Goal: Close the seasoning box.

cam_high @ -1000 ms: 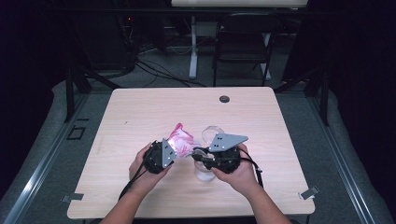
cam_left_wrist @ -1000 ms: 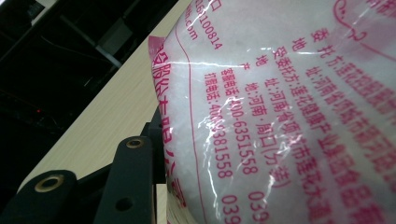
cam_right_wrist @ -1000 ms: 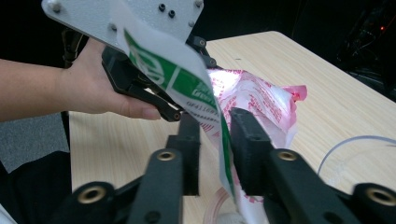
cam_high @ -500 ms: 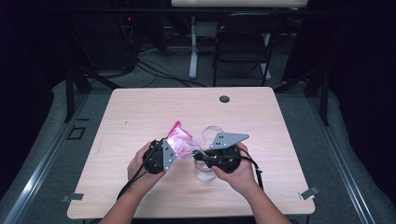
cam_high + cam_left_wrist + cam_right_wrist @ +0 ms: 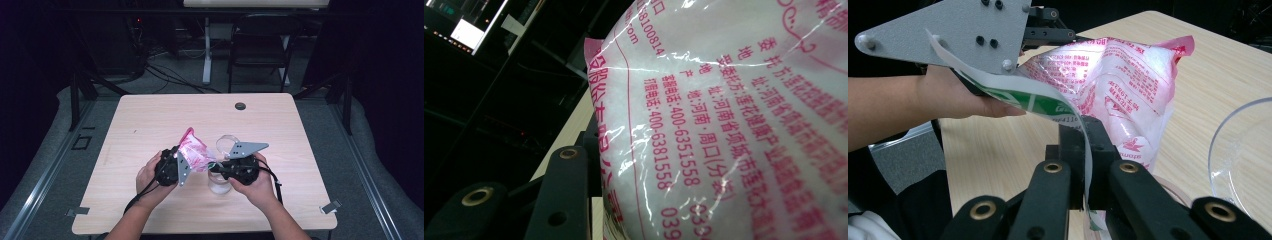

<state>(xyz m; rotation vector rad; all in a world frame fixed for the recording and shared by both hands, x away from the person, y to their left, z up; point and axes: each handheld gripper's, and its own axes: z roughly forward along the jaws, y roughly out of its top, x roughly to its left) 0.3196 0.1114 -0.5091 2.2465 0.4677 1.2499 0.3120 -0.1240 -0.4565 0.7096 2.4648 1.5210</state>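
Note:
A pink and white printed bag (image 5: 194, 150) of white grains is held tilted above the table (image 5: 150, 120), with my left gripper (image 5: 196, 163) shut on its lower part. In the left gripper view the bag (image 5: 734, 115) lies against the one black jaw in sight. My right gripper (image 5: 1088, 150) faces the bag (image 5: 1128, 80), and its jaws have just been closing. They are now shut on a thin white and green strip (image 5: 1048, 100) that curves up toward the bag. In the high view the right gripper (image 5: 214, 168) meets the bag from the right.
A clear glass bowl (image 5: 226, 144) stands just behind the right gripper, its rim also at the right as the bowl (image 5: 1243, 160). A clear round jar (image 5: 219, 184) sits under the grippers. A small black disc (image 5: 240, 106) lies near the table's far edge, and a chair (image 5: 262, 45) stands beyond it.

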